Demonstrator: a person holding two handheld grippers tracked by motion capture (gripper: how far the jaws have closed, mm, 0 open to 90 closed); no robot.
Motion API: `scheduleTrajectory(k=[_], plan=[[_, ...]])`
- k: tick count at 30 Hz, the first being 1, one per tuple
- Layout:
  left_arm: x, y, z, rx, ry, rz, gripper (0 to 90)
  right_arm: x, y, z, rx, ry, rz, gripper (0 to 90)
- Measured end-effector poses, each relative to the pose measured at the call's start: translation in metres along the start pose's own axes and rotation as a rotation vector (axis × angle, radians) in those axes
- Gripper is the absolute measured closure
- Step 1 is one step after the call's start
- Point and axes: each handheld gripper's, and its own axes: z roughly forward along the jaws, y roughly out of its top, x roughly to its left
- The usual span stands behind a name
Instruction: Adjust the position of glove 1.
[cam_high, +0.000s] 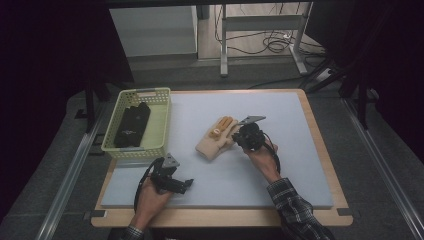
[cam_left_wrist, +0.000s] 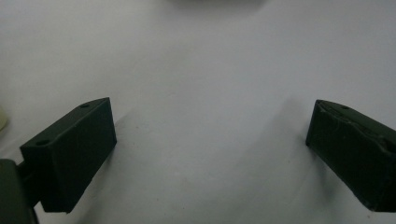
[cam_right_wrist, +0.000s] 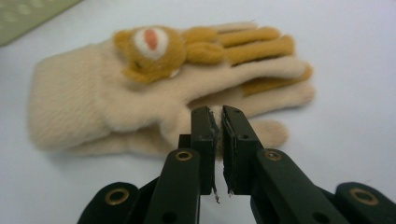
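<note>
— So, where is the glove (cam_high: 216, 138) lying on your feed?

— I see it near the middle of the high view, flat on the pale mat (cam_high: 280, 170). Its long axis runs on a diagonal: cuff toward the lower left of the frame, fingertips toward the upper right. Two gloves seem stacked, cream over orange-brown, with a small bear face on the back.

— And my right gripper (cam_right_wrist: 215, 122)?

— It sits just right of the glove in the high view, at the thumb side. In the right gripper view its jaws rise from the bottom centre and are pinched nearly together on a fold of cream fabric by the thumb. The fingers point to the right edge there, the cuff to the left.

— The left gripper (cam_high: 186, 184)?

— I see it in the lower left of the high view, well apart from the glove, resting over bare mat with its jaws spread wide and nothing between them. A yellow basket (cam_high: 161, 125) holding dark gloves (cam_high: 132, 125) stands at the upper left.
</note>
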Motion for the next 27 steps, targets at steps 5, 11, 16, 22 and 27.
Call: scheduleTrajectory(k=[5,11,16,22,27], plan=[[0.000,0.000,0.000,0.000,-0.001,0.000,2.0,0.005,-0.005,-0.009,-0.018,0.002,-0.021,82.5],[0.000,0.000,0.000,-0.001,0.000,-0.001,2.0,-0.012,0.003,-0.003,-0.016,-0.062,0.006,70.1],[0.000,0.000,0.000,0.002,-0.001,0.002,2.0,-0.027,0.011,0.011,-0.031,-0.093,0.049,61.4],[0.000,0.000,0.000,0.002,-0.001,0.002,2.0,-0.033,0.014,0.022,-0.025,-0.091,0.071,58.4],[0.000,0.000,0.000,0.000,-0.002,-0.002,2.0,-0.033,0.004,0.013,-0.025,-0.067,0.077,52.3]])
